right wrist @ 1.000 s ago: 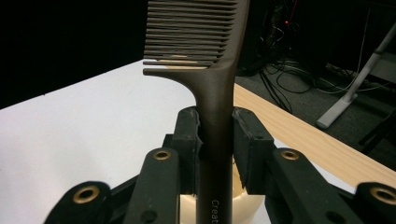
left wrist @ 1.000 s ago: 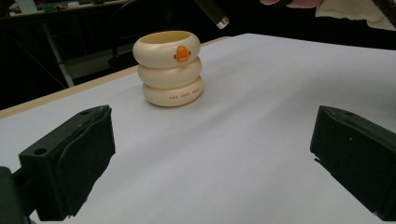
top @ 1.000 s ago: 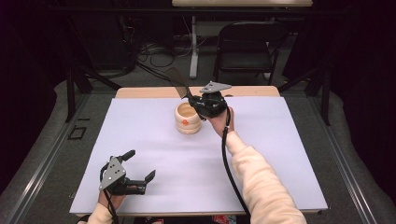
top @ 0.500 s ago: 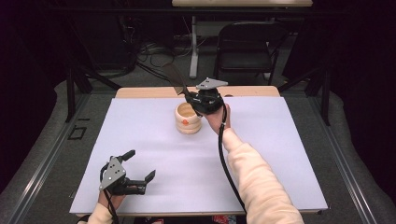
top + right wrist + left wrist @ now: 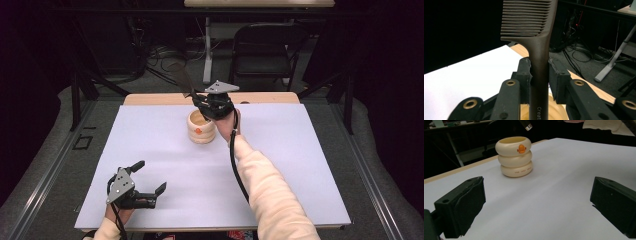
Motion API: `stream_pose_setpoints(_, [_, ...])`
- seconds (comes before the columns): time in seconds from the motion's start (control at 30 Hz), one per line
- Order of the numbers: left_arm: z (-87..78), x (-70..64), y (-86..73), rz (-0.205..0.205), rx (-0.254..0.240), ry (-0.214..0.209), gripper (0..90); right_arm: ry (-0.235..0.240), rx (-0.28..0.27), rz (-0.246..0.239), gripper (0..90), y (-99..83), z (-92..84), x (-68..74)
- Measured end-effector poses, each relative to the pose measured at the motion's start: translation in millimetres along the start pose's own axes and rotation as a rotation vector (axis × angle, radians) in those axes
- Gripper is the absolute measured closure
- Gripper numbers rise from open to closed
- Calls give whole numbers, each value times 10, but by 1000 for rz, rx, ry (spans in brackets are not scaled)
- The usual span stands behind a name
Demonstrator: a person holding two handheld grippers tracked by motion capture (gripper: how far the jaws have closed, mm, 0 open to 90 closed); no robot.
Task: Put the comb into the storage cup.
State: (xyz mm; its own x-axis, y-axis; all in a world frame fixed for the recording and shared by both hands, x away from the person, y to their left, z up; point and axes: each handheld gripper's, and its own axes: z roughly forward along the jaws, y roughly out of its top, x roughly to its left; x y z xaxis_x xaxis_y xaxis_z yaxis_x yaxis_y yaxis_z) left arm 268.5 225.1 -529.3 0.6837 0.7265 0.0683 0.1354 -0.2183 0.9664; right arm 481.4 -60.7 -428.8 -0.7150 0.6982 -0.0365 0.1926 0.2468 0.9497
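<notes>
White tabletop (image 5: 300, 165), wood strip at its far edge. Left hand-held gripper (image 5: 144, 186) rests near the front, jaws apart, nothing between them. Mid-table: cream ringed cup (image 5: 202, 127) (duck mark). Right hand-held gripper (image 5: 539, 77) above it, clamped on dark comb (image 5: 539, 50). Folding chair (image 5: 265, 47) behind.

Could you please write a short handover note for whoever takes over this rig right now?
Right gripper: shut on the handle of the dark comb, teeth end up, held above the cream holder.
Left gripper: open, holding nothing, near the front left of the white table.
Holder: three stacked rings with an orange duck mark, upright at the far middle of the table.
Done: comb is gripped and raised over the holder's mouth.
Left: whether the comb is going into the holder or coming out cannot be told; finish that move and release.
</notes>
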Motion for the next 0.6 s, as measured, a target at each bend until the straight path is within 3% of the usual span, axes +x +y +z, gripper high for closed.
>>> stream_pose_setpoints(0.6, [3,-1,0,-1,-1,-2,1,-35,-49,32,726,-161,202,-123])
